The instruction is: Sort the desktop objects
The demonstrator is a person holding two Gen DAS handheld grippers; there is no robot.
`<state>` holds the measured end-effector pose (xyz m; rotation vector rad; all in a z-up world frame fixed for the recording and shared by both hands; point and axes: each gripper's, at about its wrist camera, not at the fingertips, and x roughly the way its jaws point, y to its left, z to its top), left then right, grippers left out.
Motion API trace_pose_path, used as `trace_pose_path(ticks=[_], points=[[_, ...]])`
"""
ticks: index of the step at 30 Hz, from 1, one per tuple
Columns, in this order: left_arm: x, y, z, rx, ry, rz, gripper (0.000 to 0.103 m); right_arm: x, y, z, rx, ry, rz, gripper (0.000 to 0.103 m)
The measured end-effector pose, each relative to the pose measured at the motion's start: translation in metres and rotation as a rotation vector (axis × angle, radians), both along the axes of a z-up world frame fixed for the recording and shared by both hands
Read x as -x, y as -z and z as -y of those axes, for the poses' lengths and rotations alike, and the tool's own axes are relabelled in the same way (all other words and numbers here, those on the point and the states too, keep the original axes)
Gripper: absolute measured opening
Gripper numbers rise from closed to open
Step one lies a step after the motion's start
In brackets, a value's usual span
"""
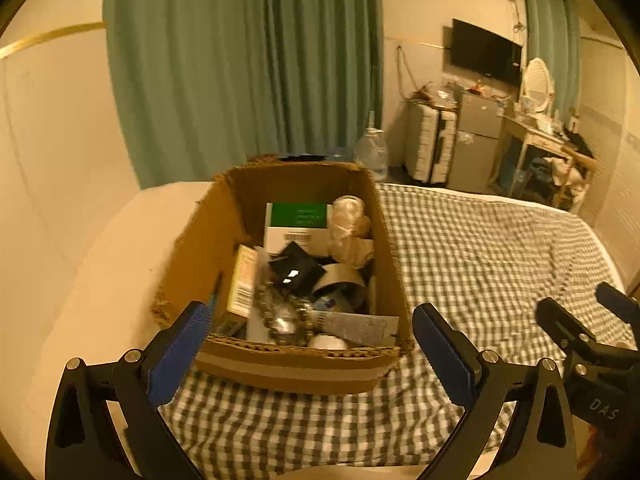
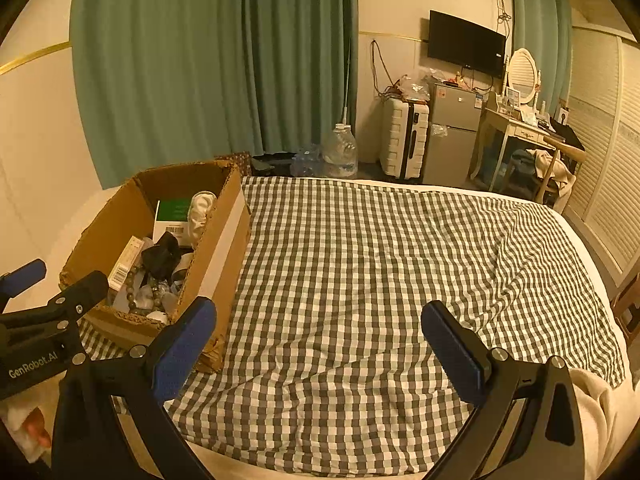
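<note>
Left wrist view: cardboard box (image 1: pixel 288 368) near bed's (image 1: pixel 480 248) left edge, long axis running toward far curtain (image 1: pixel 240 60); left gripper (image 1: pixel 310 332) fingers apart, empty. Right gripper (image 2: pixel 318 328) likewise spread, over checked cover.

left gripper (image 2: pixel 24 288): "GenRobot.AI" | right gripper (image 1: pixel 592 308): "DAS"

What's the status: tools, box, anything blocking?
Left tool open, empty, at cardboard box. Right tool open over checked cloth. Box full. Nothing blocking.

Items low in the cardboard box (image 1: pixel 288 372) overlap, perhaps beads, indistinct.
</note>
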<state>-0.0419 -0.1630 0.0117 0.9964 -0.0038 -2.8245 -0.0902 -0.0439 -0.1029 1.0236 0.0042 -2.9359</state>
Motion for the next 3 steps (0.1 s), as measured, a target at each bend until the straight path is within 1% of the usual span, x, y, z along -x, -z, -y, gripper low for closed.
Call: trace_pose_path(ticks=[1, 3], points=[[-0.0020, -0.0036, 0.0009, -0.004, -0.013, -0.014, 0.103, -0.0004, -0.0003, -0.0015, 0.002, 0.002, -0.001, 0.102], [-0.0040, -0.0097, 0.0027, -0.023, -0.002, -0.037, 0.103, -0.0004, 0.0005, -0.0047, 0.006, 0.010, 0.002, 0.102]])
